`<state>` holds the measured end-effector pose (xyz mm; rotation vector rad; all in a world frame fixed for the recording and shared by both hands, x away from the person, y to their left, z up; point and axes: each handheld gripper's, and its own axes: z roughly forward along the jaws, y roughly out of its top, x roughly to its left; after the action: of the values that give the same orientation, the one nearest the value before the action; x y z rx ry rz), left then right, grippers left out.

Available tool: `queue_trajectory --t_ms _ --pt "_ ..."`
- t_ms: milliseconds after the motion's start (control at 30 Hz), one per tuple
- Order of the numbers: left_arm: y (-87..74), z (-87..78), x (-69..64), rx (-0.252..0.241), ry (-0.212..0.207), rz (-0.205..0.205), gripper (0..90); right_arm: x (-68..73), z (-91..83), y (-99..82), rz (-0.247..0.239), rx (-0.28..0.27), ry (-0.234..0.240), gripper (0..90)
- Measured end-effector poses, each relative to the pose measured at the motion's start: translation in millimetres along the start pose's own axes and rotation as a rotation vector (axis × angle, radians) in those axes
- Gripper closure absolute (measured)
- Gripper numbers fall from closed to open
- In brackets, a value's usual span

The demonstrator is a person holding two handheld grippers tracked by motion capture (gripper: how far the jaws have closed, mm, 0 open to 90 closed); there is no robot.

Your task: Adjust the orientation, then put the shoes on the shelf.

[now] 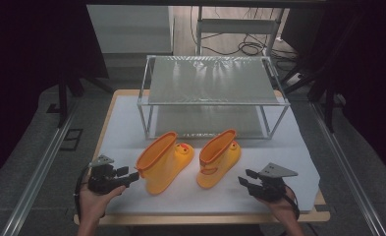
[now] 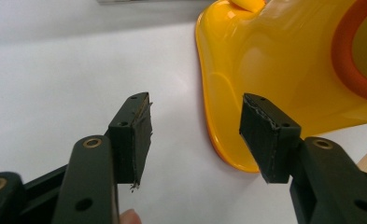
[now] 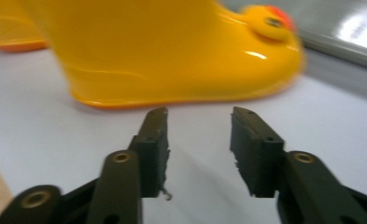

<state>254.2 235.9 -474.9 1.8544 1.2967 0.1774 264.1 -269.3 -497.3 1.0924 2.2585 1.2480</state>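
Two yellow boots stand mid-table, left boot (image 1: 163,161) at one o'clock of my left gripper (image 1: 127,176), right boot (image 1: 218,157) at eleven o'clock of my right gripper (image 1: 246,177), both jaws apart, empty.

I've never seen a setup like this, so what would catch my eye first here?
Two glossy yellow rubber boots, the left boot and the right boot, stand side by side mid-table. Behind them sits a metal shelf rack. Nearer the camera, the left gripper and the right gripper flank the boots, jaws open.
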Motion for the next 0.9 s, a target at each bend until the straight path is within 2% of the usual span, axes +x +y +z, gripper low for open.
queue_trajectory --t_ms 100,167,333,500,533,600,667,700,733,833,867,900 --pt "0.4 0.5 -0.5 0.005 0.000 -0.003 44.0 -14.3 -4.5 -4.9 0.060 -0.001 -0.007 50.6" --pt "0.7 1.6 -0.5 0.019 0.008 -0.003 44.0 -16.8 -3.9 -6.7 0.084 -0.008 -0.013 49.0" --pt "4.8 -2.5 -0.1 0.023 -0.016 -0.002 42.4 -15.4 -0.3 -6.3 0.078 0.003 -0.023 45.0" --pt "8.2 -9.6 4.0 0.031 -0.072 0.002 42.4 -24.8 -3.7 -9.3 0.117 -0.002 -0.043 43.5" --pt "8.2 -9.6 4.0 0.031 -0.072 0.002 42.6 -26.9 -4.6 -10.1 0.125 -0.002 -0.050 43.5" --pt "11.9 -18.7 8.3 0.031 -0.098 -0.003 42.9 -29.1 -5.8 -10.9 0.133 -0.003 -0.054 43.4" --pt "15.2 -25.0 11.4 0.026 -0.124 -0.015 43.1 -30.4 -6.4 -11.5 0.134 -0.005 -0.058 43.4" --pt "15.2 -25.0 11.4 0.026 -0.124 -0.015 43.4 -30.4 -6.4 -11.5 0.134 -0.005 -0.058 43.4" --pt "20.0 -33.0 13.7 0.026 -0.143 -0.016 43.8 -31.1 -6.6 -11.8 0.136 -0.004 -0.061 43.4" --pt "26.5 -41.1 15.4 0.044 -0.181 -0.016 43.9 -31.5 -6.1 -11.9 0.136 -0.001 -0.063 43.4" --pt "26.5 -41.1 15.4 0.044 -0.181 -0.016 44.0 -31.5 -6.1 -12.0 0.136 0.004 -0.065 43.4" --pt "31.4 -46.0 16.6 0.055 -0.206 -0.017 44.1 -31.5 -5.6 -12.4 0.133 0.006 -0.068 43.4"
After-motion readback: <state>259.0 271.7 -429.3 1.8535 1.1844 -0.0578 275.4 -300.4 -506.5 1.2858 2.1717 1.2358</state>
